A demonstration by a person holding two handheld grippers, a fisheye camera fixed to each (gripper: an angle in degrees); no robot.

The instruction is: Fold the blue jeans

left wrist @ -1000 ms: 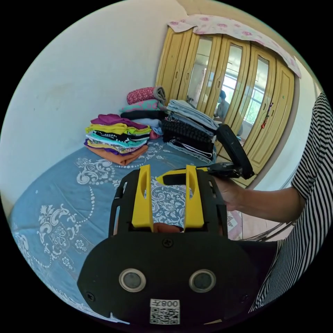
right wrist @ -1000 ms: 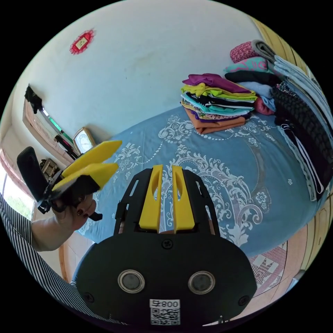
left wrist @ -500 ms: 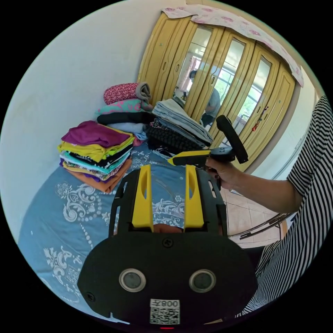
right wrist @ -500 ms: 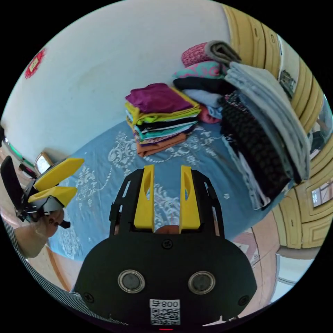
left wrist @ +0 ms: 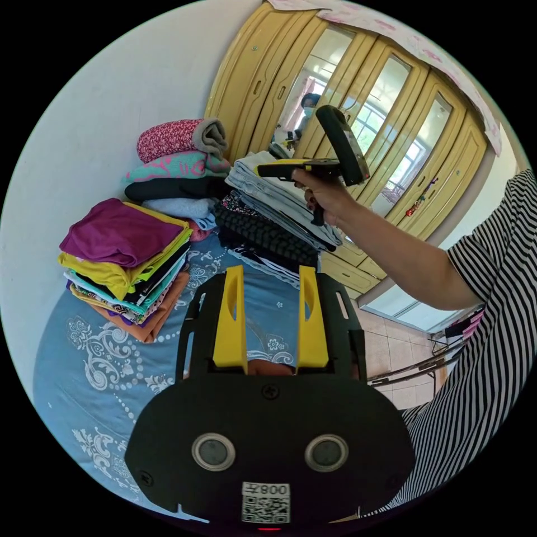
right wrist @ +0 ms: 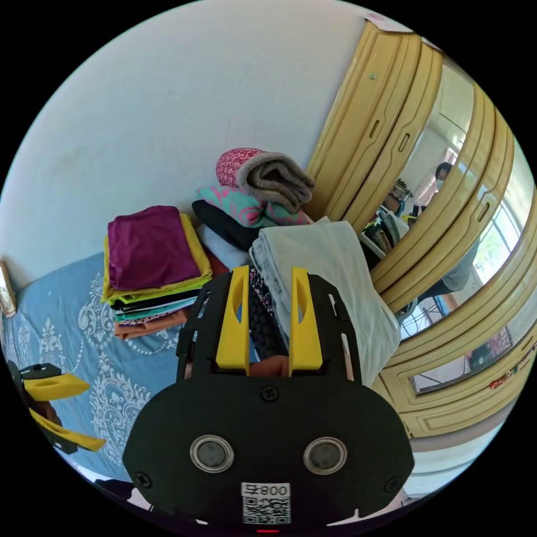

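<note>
A pile of pale blue-grey folded garments (left wrist: 274,187) tops the dark stack at the bed's far end, against the wardrobe; in the right gripper view the same pale garments (right wrist: 335,268) lie just beyond my jaws. A hand holds my right gripper (left wrist: 264,169) over that pile. Its jaws stand apart with nothing between them (right wrist: 269,275). My left gripper (left wrist: 271,272) hangs open above the blue sheet, nothing in it. In the right gripper view the left gripper (right wrist: 92,415) sits low at the left edge, its jaws apart.
A stack of colourful folded clothes (left wrist: 126,251) (right wrist: 151,263) stands beside rolled blankets (left wrist: 182,140) (right wrist: 263,176) on the blue patterned bed (left wrist: 84,358) (right wrist: 56,335). A yellow mirrored wardrobe (left wrist: 403,140) (right wrist: 386,123) rises behind. Tiled floor (left wrist: 386,358) lies beside the bed. A striped sleeve (left wrist: 498,313) is at the right.
The right gripper has risen and travelled over to the pale pile by the wardrobe, and its jaws have gone from nearly shut to open. The left gripper followed and stayed open.
</note>
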